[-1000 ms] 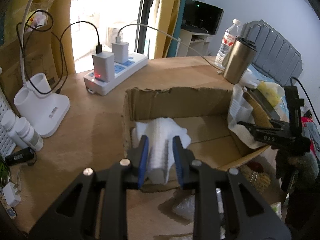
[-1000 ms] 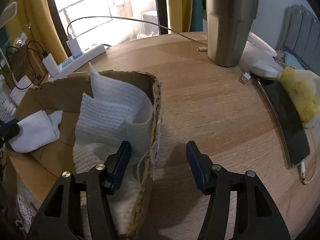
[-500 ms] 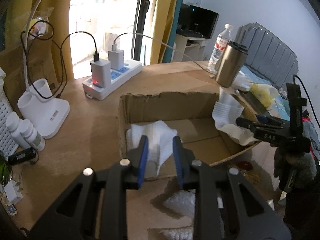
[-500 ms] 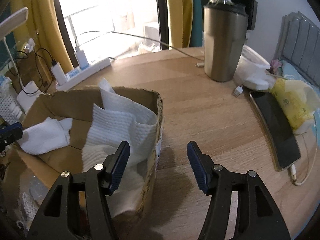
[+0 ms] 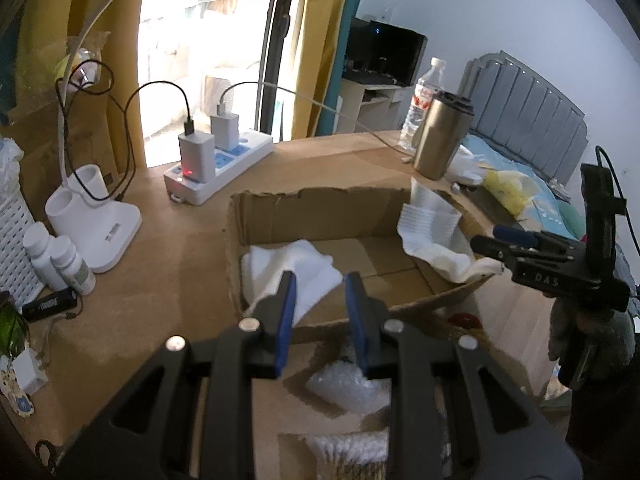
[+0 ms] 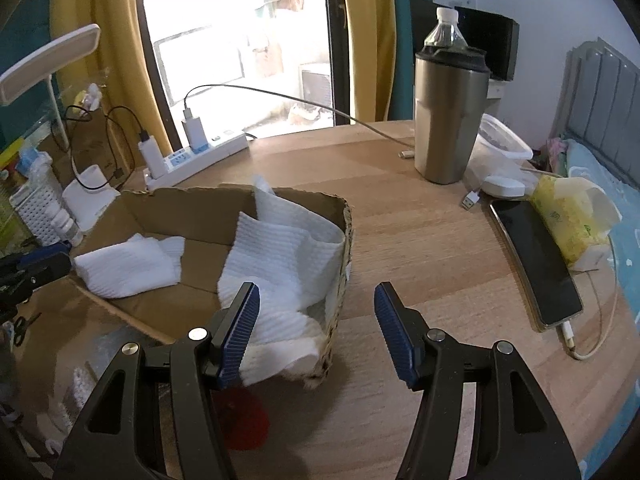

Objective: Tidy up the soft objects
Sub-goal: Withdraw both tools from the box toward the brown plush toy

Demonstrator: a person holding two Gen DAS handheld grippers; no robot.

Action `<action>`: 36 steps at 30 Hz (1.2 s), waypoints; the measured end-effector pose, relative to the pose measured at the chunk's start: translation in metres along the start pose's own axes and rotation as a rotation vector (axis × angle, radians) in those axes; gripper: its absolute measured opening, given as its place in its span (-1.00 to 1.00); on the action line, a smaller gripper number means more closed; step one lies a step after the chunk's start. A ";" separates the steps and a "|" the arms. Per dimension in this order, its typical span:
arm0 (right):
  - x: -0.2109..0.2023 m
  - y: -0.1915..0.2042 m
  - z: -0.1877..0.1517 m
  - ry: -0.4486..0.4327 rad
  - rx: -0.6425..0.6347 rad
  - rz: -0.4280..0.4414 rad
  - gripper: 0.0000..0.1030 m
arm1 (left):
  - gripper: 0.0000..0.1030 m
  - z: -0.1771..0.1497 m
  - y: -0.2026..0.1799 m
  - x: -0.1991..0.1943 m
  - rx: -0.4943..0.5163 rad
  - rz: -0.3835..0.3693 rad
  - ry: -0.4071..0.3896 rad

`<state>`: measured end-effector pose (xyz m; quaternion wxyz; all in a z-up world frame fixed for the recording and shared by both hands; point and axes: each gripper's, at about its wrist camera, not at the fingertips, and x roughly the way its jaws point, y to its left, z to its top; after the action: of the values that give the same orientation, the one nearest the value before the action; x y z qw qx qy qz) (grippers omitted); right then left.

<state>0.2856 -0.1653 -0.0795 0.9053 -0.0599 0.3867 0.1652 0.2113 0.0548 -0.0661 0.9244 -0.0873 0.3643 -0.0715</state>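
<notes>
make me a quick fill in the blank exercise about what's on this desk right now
1. Two white cloths lie in the open ____ box.
2. The larger cloth hangs over the box's ____.
3. A clear water bottle stands behind the steel ____.
4. Neither the left gripper nor the right gripper holds ____.

Missing words: cardboard; edge; cup; anything

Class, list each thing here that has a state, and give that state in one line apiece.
Brown cardboard box: open-topped.
Folded white cloth: lying inside.
Ribbed white towel: draped over the wall.
Steel tumbler: upright, lidded.
Left gripper: open, empty.
Right gripper: open, empty.
</notes>
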 end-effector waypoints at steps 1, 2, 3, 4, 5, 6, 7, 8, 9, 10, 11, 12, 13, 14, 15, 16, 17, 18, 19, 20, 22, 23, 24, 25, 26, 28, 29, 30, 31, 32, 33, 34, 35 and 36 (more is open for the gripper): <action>-0.003 0.001 -0.001 -0.004 -0.001 0.001 0.22 | -0.47 -0.001 -0.001 -0.002 0.002 -0.001 -0.002; -0.006 0.002 -0.002 -0.008 -0.003 0.004 0.22 | -0.47 -0.002 -0.002 -0.004 0.003 -0.001 -0.004; -0.009 0.003 -0.003 -0.011 -0.005 0.006 0.22 | -0.47 -0.002 -0.003 -0.006 0.005 -0.002 -0.006; -0.012 0.005 -0.004 -0.014 -0.007 0.007 0.22 | -0.47 -0.003 -0.004 -0.008 0.007 -0.002 -0.009; -0.014 0.006 -0.005 -0.016 -0.008 0.009 0.22 | -0.47 -0.004 -0.005 -0.010 0.007 -0.003 -0.010; -0.016 0.006 -0.005 -0.018 -0.009 0.010 0.22 | -0.47 -0.005 -0.006 -0.012 0.008 -0.003 -0.011; -0.019 0.008 -0.007 -0.021 -0.010 0.011 0.22 | -0.47 -0.007 -0.007 -0.015 0.009 -0.003 -0.014; -0.021 0.009 -0.008 -0.023 -0.010 0.012 0.22 | -0.47 -0.008 -0.008 -0.017 0.009 -0.003 -0.016; -0.024 0.010 -0.009 -0.026 -0.012 0.013 0.22 | -0.47 -0.009 -0.009 -0.019 0.010 -0.005 -0.018; -0.025 0.010 -0.010 -0.028 -0.013 0.013 0.22 | -0.47 -0.010 -0.010 -0.022 0.010 -0.006 -0.020; -0.028 0.011 -0.011 -0.030 -0.013 0.014 0.22 | -0.47 -0.012 -0.010 -0.023 0.010 -0.008 -0.021; -0.030 0.012 -0.012 -0.034 -0.014 0.014 0.22 | -0.47 -0.013 -0.011 -0.025 0.009 -0.010 -0.022; -0.032 0.012 -0.013 -0.036 -0.015 0.015 0.22 | -0.47 -0.014 -0.011 -0.027 0.009 -0.011 -0.023; -0.035 0.013 -0.014 -0.038 -0.015 0.016 0.22 | -0.47 -0.016 -0.012 -0.029 0.009 -0.011 -0.024; -0.038 0.014 -0.015 -0.042 -0.016 0.017 0.22 | -0.47 -0.017 -0.012 -0.030 0.010 -0.011 -0.025; -0.039 0.015 -0.016 -0.043 -0.017 0.018 0.22 | -0.47 -0.017 -0.012 -0.031 0.010 -0.012 -0.024; -0.041 0.016 -0.017 -0.045 -0.018 0.021 0.22 | -0.47 -0.019 -0.013 -0.032 0.011 -0.013 -0.025; -0.043 0.017 -0.018 -0.045 -0.020 0.023 0.22 | -0.47 -0.020 -0.013 -0.033 0.011 -0.012 -0.025; -0.044 0.018 -0.019 -0.047 -0.022 0.025 0.22 | -0.46 -0.022 -0.014 -0.034 0.010 -0.012 -0.024; -0.046 0.020 -0.020 -0.047 -0.024 0.027 0.22 | -0.46 -0.024 -0.015 -0.035 0.010 -0.011 -0.023; -0.048 0.021 -0.023 -0.048 -0.026 0.031 0.22 | -0.46 -0.027 -0.015 -0.038 0.012 -0.013 -0.020; -0.049 0.023 -0.023 -0.048 -0.027 0.033 0.22 | -0.46 -0.028 -0.015 -0.039 0.012 -0.014 -0.020; -0.050 0.023 -0.024 -0.048 -0.028 0.035 0.22 | -0.46 -0.030 -0.016 -0.039 0.012 -0.015 -0.019; -0.051 0.025 -0.025 -0.049 -0.031 0.037 0.22 | -0.45 -0.032 -0.016 -0.040 0.012 -0.015 -0.017; -0.052 0.025 -0.026 -0.049 -0.032 0.037 0.22 | -0.44 -0.033 -0.016 -0.040 0.010 -0.015 -0.015; -0.053 0.027 -0.028 -0.049 -0.034 0.041 0.22 | -0.37 -0.036 -0.016 -0.040 0.008 -0.016 -0.011; -0.054 0.028 -0.029 -0.048 -0.037 0.043 0.22 | -0.12 -0.038 -0.016 -0.039 0.006 -0.020 -0.007; -0.054 0.029 -0.030 -0.047 -0.040 0.045 0.22 | 0.10 -0.040 -0.017 -0.039 0.005 -0.025 -0.001; -0.054 0.030 -0.032 -0.045 -0.046 0.047 0.22 | 0.39 -0.042 -0.017 -0.039 -0.001 -0.039 0.003; -0.054 0.033 -0.033 -0.043 -0.054 0.048 0.22 | 0.40 -0.044 -0.016 -0.040 -0.007 -0.048 0.003; -0.054 0.035 -0.034 -0.040 -0.062 0.050 0.22 | 0.40 -0.045 -0.016 -0.041 -0.012 -0.054 0.005; -0.054 0.037 -0.035 -0.038 -0.070 0.053 0.22 | 0.40 -0.046 -0.016 -0.042 -0.012 -0.053 0.004; -0.055 0.039 -0.036 -0.037 -0.077 0.056 0.22 | 0.40 -0.048 -0.016 -0.043 -0.011 -0.048 0.003; -0.055 0.041 -0.037 -0.036 -0.084 0.060 0.22 | 0.40 -0.049 -0.016 -0.043 -0.011 -0.044 0.004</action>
<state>0.2108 -0.1492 -0.0649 0.9034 -0.0833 0.3648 0.2095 0.1457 0.0424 -0.0698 0.9213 -0.1003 0.3646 -0.0901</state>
